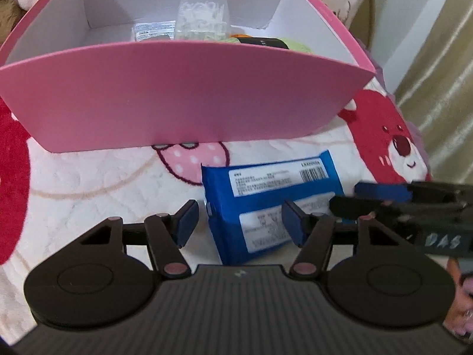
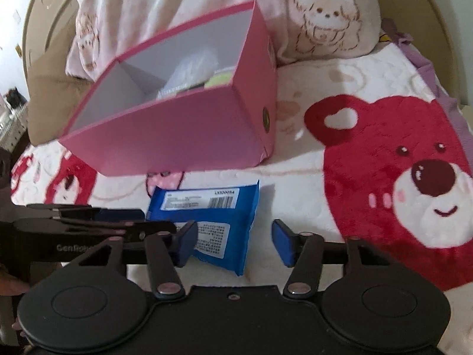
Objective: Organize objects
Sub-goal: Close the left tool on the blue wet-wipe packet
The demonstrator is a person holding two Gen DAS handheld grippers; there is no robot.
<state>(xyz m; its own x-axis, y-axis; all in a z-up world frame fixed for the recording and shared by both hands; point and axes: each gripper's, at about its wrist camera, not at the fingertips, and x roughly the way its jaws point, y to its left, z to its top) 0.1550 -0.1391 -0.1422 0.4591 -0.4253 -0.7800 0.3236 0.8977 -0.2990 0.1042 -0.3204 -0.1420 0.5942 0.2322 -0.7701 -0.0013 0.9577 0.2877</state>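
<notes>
Both grippers point steeply downward, side by side. The left gripper [image 1: 239,222] holds its blue fingers [image 1: 186,218] apart, jaws parted. The right gripper [image 2: 235,242] crosses just beside it (fingers [image 2: 282,241] likewise spread), pads pressing on nothing.

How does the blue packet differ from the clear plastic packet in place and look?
The blue packet lies on the bear-print blanket outside the pink box; the clear plastic packet sits inside that box. The blue packet is opaque with white printed labels; the clear plastic packet is see-through. The blue packet lies between both grippers' fingers; the clear plastic packet lies beyond them. Both are soft wrapped packs.
</notes>
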